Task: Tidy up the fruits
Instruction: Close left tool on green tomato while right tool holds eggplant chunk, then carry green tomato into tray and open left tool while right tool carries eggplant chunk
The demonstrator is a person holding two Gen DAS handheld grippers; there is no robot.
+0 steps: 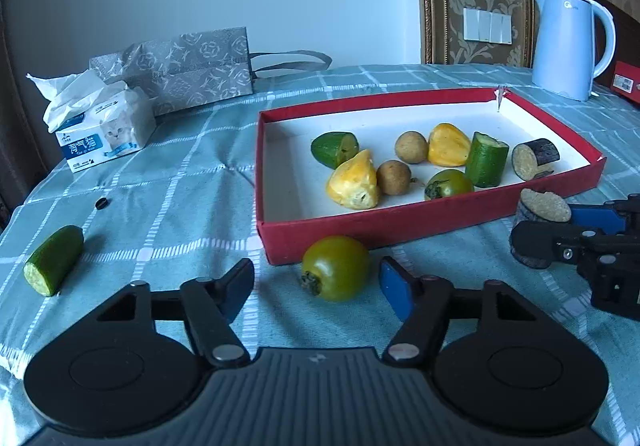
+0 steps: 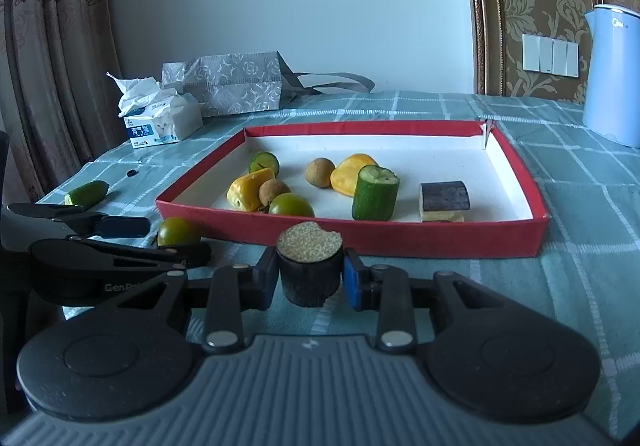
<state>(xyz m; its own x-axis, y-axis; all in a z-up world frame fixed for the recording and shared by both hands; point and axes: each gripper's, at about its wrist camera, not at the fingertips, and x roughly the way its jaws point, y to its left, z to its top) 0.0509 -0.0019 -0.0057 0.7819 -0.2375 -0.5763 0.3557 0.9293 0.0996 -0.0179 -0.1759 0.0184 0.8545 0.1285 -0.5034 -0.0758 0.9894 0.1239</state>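
Green tomato (image 1: 335,267) beside red tray (image 1: 400,224)

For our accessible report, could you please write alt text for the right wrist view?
The right gripper holds a dark eggplant chunk upright just before a red tray of cut fruit and vegetables. To its left, the open left gripper flanks a green tomato on the checked tablecloth.

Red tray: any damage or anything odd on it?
Yes. The red tray's far right corner is split, the wall torn open with white card showing. Also, a cucumber piece lies apart on the cloth, far left.
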